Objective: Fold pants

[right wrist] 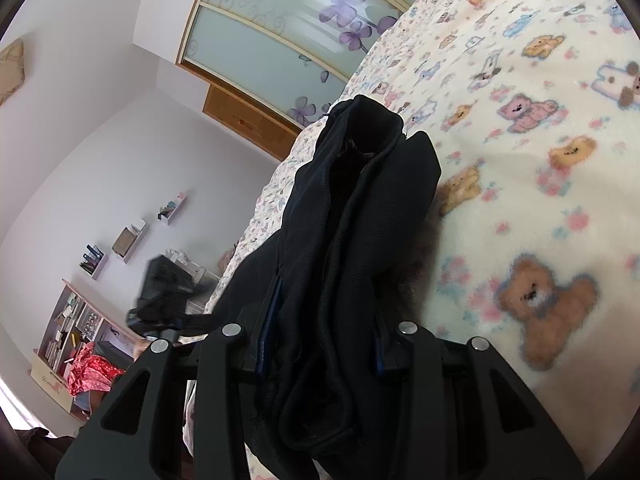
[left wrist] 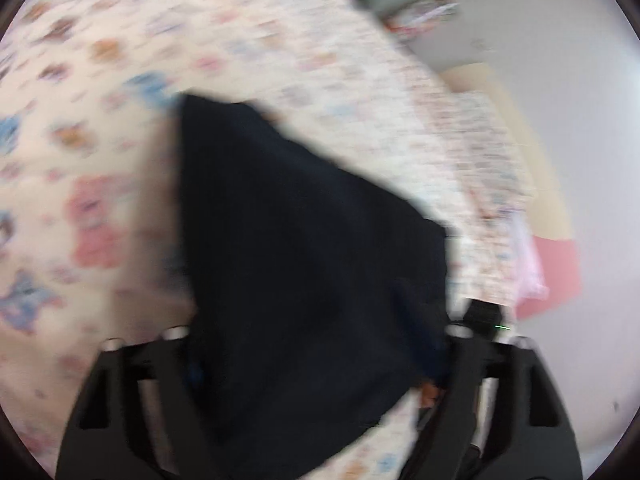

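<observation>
Right claw (right wrist: pixel 320 344) pinching a thick bunch of the pants (right wrist: pixel 352 220), several dark layers stacked between its pads and rearing up off the bed (right wrist: pixel 560 208); the bundle is on the bed's near edge, with the drop to the floor just beside it. Left claw (left wrist: pixel 316 360) half spread with pants cloth (left wrist: pixel 304 240) draped between its arms; the view is badly smeared, so I cannot tell whether the pads are actually pressing on fabric.

Here's the worry: if the left has only a loose lip of cloth, any pull away from the right could strip it free, and the fold would flop open across the teddy-bear blanket (right wrist: pixel 540 300); a bunch this thick on the right could also shed its inner layers, since only the outer ones feel the pads; I'd judge those middle folds the likeliest to slide. Then there's the edge; let go here and the free part might drag the lot over the side. The fleece looks grippy too, so dragging rather than lifting may ruck up both blanket and crease; uneven tension between the two claws would skew the fold line.
</observation>
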The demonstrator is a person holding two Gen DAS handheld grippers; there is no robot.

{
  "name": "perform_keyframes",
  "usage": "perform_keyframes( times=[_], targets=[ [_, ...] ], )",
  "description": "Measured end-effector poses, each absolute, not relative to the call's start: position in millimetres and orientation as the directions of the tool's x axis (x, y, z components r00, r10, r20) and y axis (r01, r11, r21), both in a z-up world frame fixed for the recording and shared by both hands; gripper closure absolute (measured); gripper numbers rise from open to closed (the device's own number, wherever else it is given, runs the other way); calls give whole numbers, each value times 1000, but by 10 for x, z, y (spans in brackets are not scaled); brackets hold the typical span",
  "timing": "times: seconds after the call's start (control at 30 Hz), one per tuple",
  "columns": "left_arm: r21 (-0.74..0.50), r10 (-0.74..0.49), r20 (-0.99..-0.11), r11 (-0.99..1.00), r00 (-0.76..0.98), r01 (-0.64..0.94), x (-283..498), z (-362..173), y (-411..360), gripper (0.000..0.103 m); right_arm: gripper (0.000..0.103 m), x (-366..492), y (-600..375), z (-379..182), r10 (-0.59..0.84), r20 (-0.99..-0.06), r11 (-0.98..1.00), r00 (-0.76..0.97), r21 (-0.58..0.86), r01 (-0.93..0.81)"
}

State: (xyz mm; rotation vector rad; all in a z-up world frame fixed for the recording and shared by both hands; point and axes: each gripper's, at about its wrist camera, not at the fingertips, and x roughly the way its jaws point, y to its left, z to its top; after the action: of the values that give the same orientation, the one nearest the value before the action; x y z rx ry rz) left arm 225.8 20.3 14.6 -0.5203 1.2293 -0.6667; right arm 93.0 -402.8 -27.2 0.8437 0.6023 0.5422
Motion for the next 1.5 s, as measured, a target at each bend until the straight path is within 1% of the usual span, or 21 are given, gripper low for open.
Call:
perform_keyframes(
  times=[0.03,0.1,0.23,0.37,0.5,0.53,0.57,0.6,0.63,0.73,0.83,0.97,1.1,1.2,1.37,1.5],
  targets=[
    [-689,-706,-684,708,182,156,2267,81,232,51,65,931,-4029,-278,653,-271,551,707,811,-199],
    [-713,-719,-673,693,171,106,2289,-31,299,51,64,940,-4033,-292,654,-273,547,705,815,-192],
    [-699,-706,-690,707,161,107,2300,-47,278,51,63,1000,-4081,-338,664,-279,527,694,833,-169],
    [-700,-707,-690,706,153,106,2309,-44,269,51,60,1043,-4099,-385,675,-290,511,678,847,-147],
    [-729,-733,-662,678,157,95,2310,-84,278,63,57,1070,-4103,-444,696,-306,488,649,865,-116],
    [-733,-737,-657,674,161,94,2304,-84,282,67,57,1073,-4104,-444,697,-309,488,647,865,-113],
    [-732,-737,-656,674,164,97,2301,-82,276,70,59,1071,-4095,-431,697,-310,492,646,863,-117],
    [-729,-734,-657,677,170,105,2285,-68,270,76,64,1051,-4078,-409,694,-310,502,650,855,-128],
    [-719,-728,-662,684,180,122,2263,-32,255,82,65,1041,-4066,-395,691,-313,510,652,850,-132],
    [-674,-697,-685,717,214,179,2177,72,202,90,66,1004,-4039,-335,682,-313,522,661,842,-140],
    [-642,-681,-691,733,244,225,2087,189,185,93,67,954,-4015,-245,686,-290,514,668,842,-162],
    [-638,-690,-670,724,273,263,2008,346,170,93,67,964,-3996,-113,699,-261,495,666,849,-187],
    [-624,-696,-646,718,313,309,1994,555,96,94,67,1082,-4016,24,699,-252,496,669,845,-200],
    [-628,-706,-611,708,358,325,2064,682,34,94,67,1231,-4107,125,687,-230,487,689,849,-203],
    [-631,-719,-562,692,408,350,2299,860,-159,93,67,1478,-4240,366,652,-226,520,724,827,-211],
    [-637,-726,-549,684,414,354,2492,852,-292,93,67,1628,-4367,331,628,-227,526,745,828,-191]
  ],
)
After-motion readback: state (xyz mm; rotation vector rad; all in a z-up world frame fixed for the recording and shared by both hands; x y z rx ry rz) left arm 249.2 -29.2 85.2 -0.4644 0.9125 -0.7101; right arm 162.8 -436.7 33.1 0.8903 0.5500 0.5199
